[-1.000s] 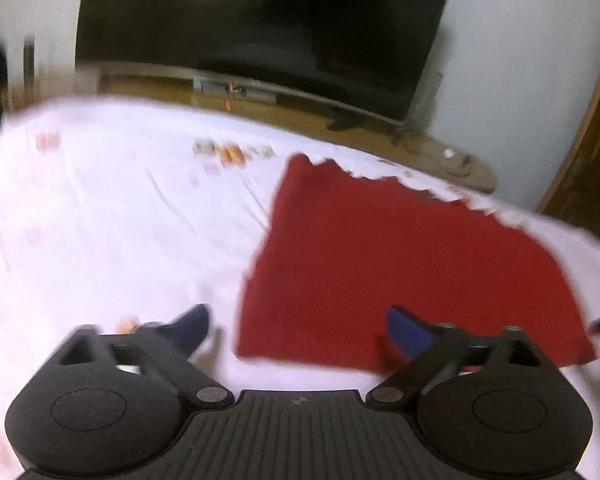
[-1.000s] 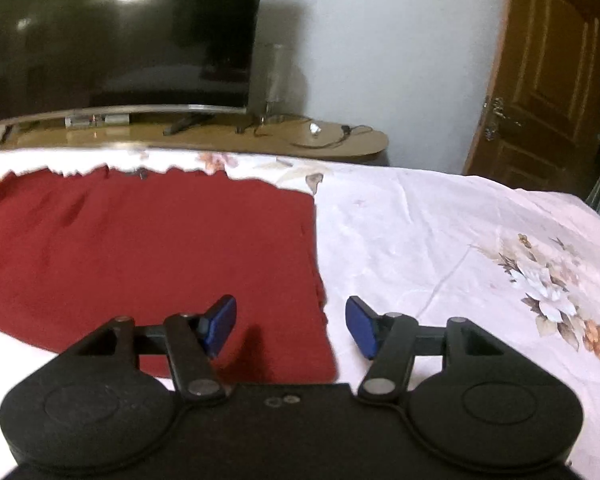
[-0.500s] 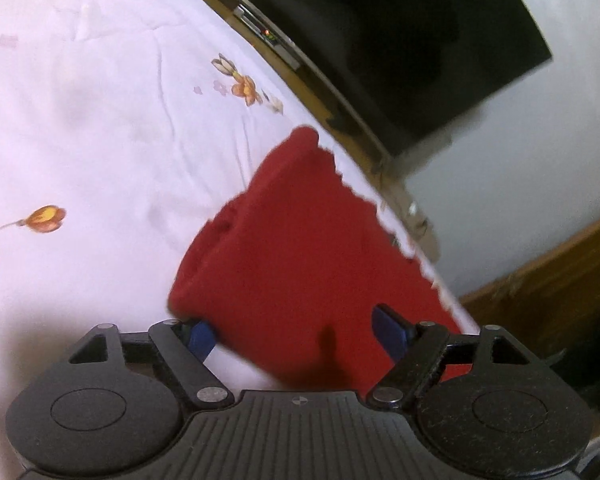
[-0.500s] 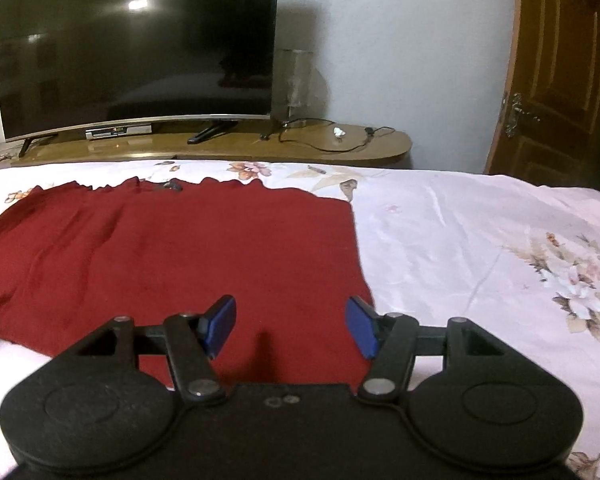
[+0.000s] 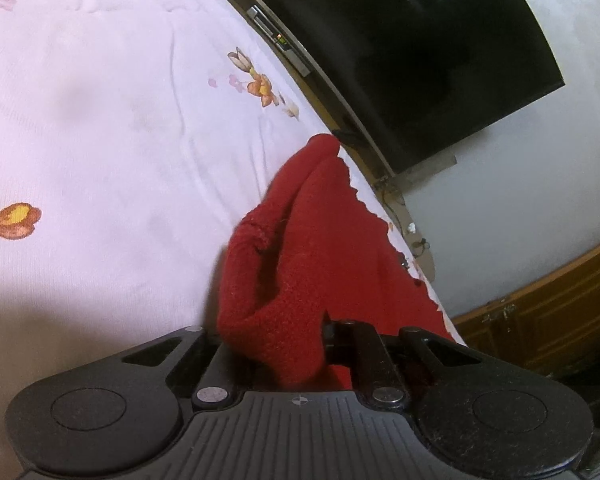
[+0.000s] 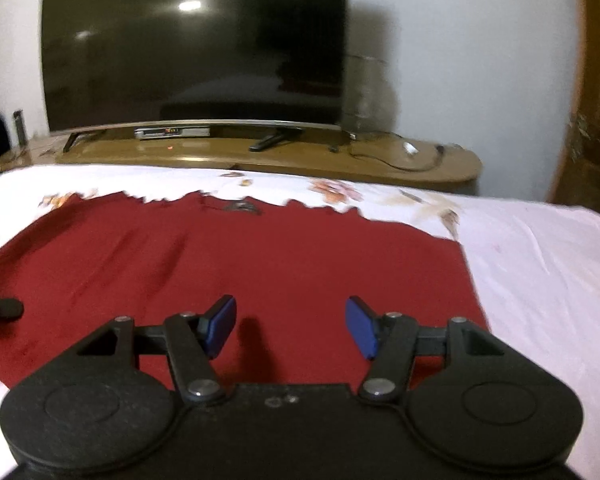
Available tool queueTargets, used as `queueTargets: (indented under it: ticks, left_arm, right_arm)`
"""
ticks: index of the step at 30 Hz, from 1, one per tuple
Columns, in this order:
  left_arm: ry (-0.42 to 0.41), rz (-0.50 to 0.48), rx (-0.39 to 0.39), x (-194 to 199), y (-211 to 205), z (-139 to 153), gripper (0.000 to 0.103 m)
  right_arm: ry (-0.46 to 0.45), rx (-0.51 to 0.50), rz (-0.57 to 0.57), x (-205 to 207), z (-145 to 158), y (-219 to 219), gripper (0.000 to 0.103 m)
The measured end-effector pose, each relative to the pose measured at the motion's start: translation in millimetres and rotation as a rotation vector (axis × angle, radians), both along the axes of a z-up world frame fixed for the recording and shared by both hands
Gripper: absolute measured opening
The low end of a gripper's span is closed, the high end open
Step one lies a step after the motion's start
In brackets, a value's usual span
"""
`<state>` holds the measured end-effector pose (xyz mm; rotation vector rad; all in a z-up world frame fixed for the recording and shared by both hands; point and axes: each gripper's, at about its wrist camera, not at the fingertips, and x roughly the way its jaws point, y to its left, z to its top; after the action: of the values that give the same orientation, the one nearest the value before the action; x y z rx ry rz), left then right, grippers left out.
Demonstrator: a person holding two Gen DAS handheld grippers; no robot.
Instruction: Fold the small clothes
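A dark red knitted garment (image 6: pixel 236 256) lies spread on the white flowered bedsheet (image 6: pixel 540 264). In the left wrist view my left gripper (image 5: pixel 274 344) is shut on the garment's near left edge (image 5: pixel 300 280), which bunches up and hides both fingertips. The camera is tilted. In the right wrist view my right gripper (image 6: pixel 290 326) is open and empty, its blue pads (image 6: pixel 220 322) hovering over the garment's near edge, right of centre. A bit of the left gripper (image 6: pixel 0 308) shows at the far left over the cloth.
A large dark TV (image 6: pixel 196 52) stands on a low wooden cabinet (image 6: pixel 268 156) beyond the bed, with a set-top box (image 6: pixel 172 133) and cables. A wooden door (image 6: pixel 596 120) is at the right. The bedsheet (image 5: pixel 100 140) spreads left of the garment.
My left gripper has closed on the garment's left edge and bunched it up. My right gripper has moved left along the near edge and stays open.
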<state>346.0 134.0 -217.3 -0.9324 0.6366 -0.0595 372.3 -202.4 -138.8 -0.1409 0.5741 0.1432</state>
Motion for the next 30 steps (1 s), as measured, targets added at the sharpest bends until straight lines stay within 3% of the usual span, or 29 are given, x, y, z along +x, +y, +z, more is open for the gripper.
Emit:
queueTargets:
  ticks: [3, 7, 13, 18, 22, 26, 27, 28, 29, 30]
  left_arm:
    - [-0.015, -0.022, 0.046, 2.5, -3.2, 7.1, 0.010]
    - [-0.074, -0.055, 0.104, 1.1, -2.0, 30.1, 0.010]
    - [-0.241, -0.192, 0.230, 11.3, -43.6, 101.7, 0.010]
    - [-0.333, -0.379, 0.355, 32.9, -116.3, 144.4, 0.010]
    - [-0.322, -0.531, 0.412, 52.4, -187.9, 137.4, 0.010]
    - [-0.215, -0.703, 0.438, 74.5, -256.8, 99.3, 0.010]
    - [-0.165, -0.756, 0.465, 79.4, -274.2, 85.2, 0.013]
    - [-0.117, -0.798, 0.529, 79.4, -290.0, 73.7, 0.023]
    - [-0.133, -0.813, 0.558, 71.9, -293.7, 73.1, 0.030]
    - [-0.182, -0.827, 0.562, 60.8, -292.3, 81.2, 0.055]
  right_arm:
    - [0.086, -0.071, -0.021, 13.9, -18.5, 9.3, 0.060]
    - [0.064, -0.078, -0.001, 12.2, -22.0, 8.4, 0.061]
    - [0.074, 0.004, 0.007, 11.2, -16.1, -7.8, 0.060]
    - [-0.009, 0.131, -0.105, -14.0, 7.8, -61.6, 0.060]
    - [-0.037, 0.214, -0.225, -35.7, 23.0, -124.1, 0.061]
    - [-0.027, 0.294, -0.330, -58.4, 31.8, -180.2, 0.062]
    - [-0.020, 0.310, -0.345, -63.9, 31.6, -190.2, 0.063]
    - [-0.012, 0.325, -0.359, -68.2, 30.7, -199.3, 0.064]
    - [0.000, 0.341, -0.369, -71.4, 29.2, -207.1, 0.064]
    - [0.011, 0.356, -0.375, -73.5, 27.8, -212.3, 0.064]
